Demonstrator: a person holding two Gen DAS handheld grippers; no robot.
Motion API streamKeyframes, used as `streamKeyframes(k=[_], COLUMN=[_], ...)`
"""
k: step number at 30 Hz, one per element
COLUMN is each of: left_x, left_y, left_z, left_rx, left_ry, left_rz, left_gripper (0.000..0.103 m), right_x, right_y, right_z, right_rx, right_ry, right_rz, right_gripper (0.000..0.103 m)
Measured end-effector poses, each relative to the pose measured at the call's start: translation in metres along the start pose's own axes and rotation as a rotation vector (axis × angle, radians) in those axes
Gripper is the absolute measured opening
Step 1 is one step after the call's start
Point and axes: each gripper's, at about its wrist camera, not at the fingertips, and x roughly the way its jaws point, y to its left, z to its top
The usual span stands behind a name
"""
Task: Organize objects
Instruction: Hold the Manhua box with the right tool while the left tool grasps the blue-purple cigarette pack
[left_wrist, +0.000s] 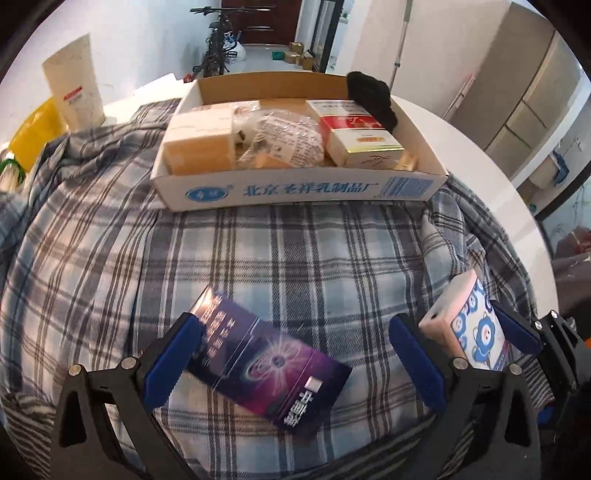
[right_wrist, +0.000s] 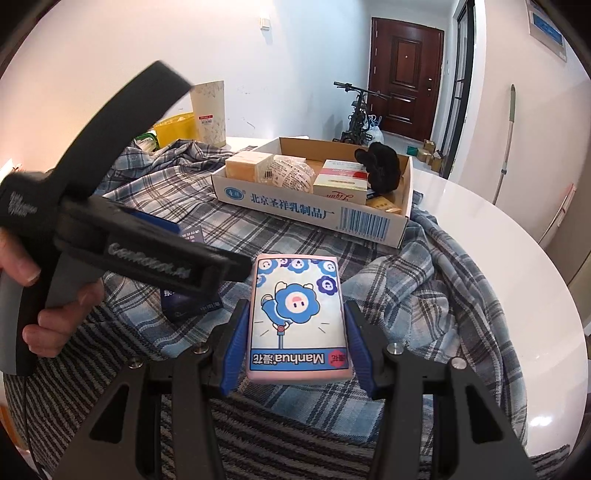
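A purple box (left_wrist: 266, 369) lies flat on the plaid cloth (left_wrist: 295, 251). My left gripper (left_wrist: 295, 322) stands open around it: the left pad is at the box's corner, the right pad well clear. In the right wrist view a hand (right_wrist: 40, 295) holds that gripper's black body, which hides most of the purple box (right_wrist: 184, 306). A pink tissue pack (right_wrist: 299, 314) with a blue cartoon print sits low over the cloth, and my right gripper (right_wrist: 298, 350) is shut on its two long sides. The tissue pack (left_wrist: 465, 328) also shows at the right of the left wrist view.
A shallow cardboard tray (left_wrist: 295, 190) stands further back on the cloth, holding yellowish boxes, a plastic bag, red and white boxes and a black fluffy thing (left_wrist: 373, 98). A white paper tube (left_wrist: 75, 81) and a yellow bag (left_wrist: 33, 133) stand at the back left. The round white table's edge (right_wrist: 517, 258) curves along the right.
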Motion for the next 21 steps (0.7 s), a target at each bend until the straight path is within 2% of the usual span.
streamKeyframes(k=[2, 4, 7, 10, 12, 16, 19, 21], left_x=[-0.002, -0.008, -0.013, -0.007, -0.001, 0.006, 0.008, 0.013], left_y=[-0.002, 0.006, 0.026, 0.036, 0.036, 0.024, 0.012, 0.008], left_z=[-0.001, -0.005, -0.009, -0.012, -0.012, -0.006, 0.001, 0.005], left_rx=[0.01, -0.025, -0.124, -0.167, -0.172, -0.137, -0.091, -0.082], left_ry=[-0.002, -0.016, 0.004, 0.05, 0.067, 0.05, 0.024, 0.036], left_rz=[0.027, 0.044, 0.026, 0.005, -0.002, -0.003, 0.02, 0.013], left_gripper=[0.103, 0.103, 0.103, 0.103, 0.103, 0.102, 0.099, 0.094], right_x=[0.0, -0.002, -0.003, -0.002, -0.002, -0.002, -0.001, -0.001], right_y=[-0.001, -0.003, -0.004, -0.002, -0.002, -0.003, -0.005, -0.005], right_z=[0.0, 0.0, -0.001, 0.0, -0.001, -0.001, -0.001, -0.001], right_rx=[0.006, 0.014, 0.017, 0.005, 0.004, 0.016, 0.022, 0.023], right_ry=[-0.001, -0.003, -0.003, 0.003, 0.003, 0.005, 0.007, 0.008], right_rz=[0.0, 0.003, 0.007, 0.009, 0.008, 0.005, 0.004, 0.005], right_gripper=[0.049, 0.049, 0.049, 0.049, 0.049, 0.049, 0.049, 0.049])
